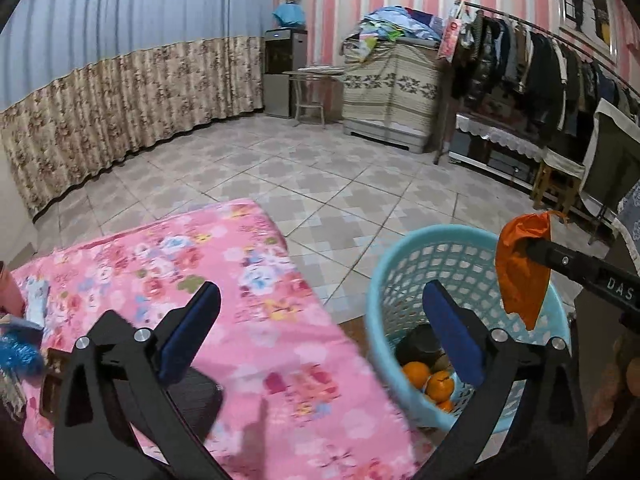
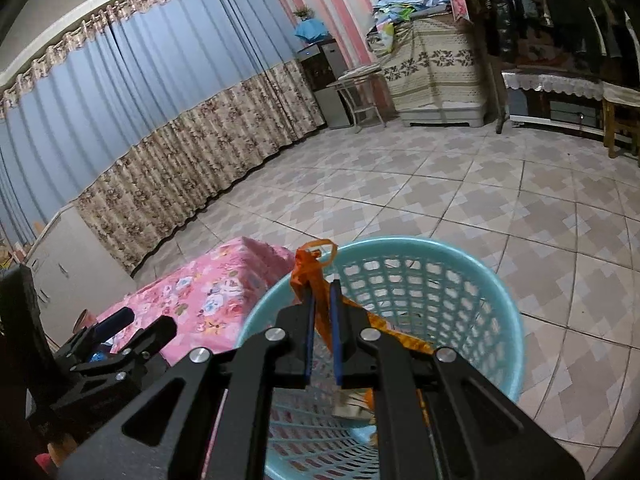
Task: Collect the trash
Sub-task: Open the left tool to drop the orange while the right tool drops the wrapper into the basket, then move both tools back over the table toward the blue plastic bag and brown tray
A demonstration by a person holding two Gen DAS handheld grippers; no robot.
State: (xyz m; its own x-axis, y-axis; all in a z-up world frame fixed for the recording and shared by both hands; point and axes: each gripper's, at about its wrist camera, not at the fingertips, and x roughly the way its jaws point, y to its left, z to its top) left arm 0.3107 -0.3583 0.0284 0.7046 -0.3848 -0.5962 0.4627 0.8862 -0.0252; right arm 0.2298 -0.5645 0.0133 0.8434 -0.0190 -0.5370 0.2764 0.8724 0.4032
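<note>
My right gripper (image 2: 322, 298) is shut on an orange plastic bag (image 2: 310, 270) and holds it over the light blue mesh basket (image 2: 500, 304). In the left wrist view the orange bag (image 1: 520, 264) hangs from the right gripper (image 1: 524, 246) above the basket (image 1: 380, 280), which holds oranges (image 1: 430, 382) and a dark item. My left gripper (image 1: 324, 300) is open and empty, above the edge of the pink flowered table cover (image 1: 256, 288), left of the basket.
Blue crumpled wrappers (image 1: 22, 350) and small items lie at the table's left edge. Tiled floor (image 1: 312, 176) stretches beyond. A curtain (image 1: 120, 88), a covered cabinet (image 1: 390, 88) and a clothes rack (image 1: 540, 60) line the walls.
</note>
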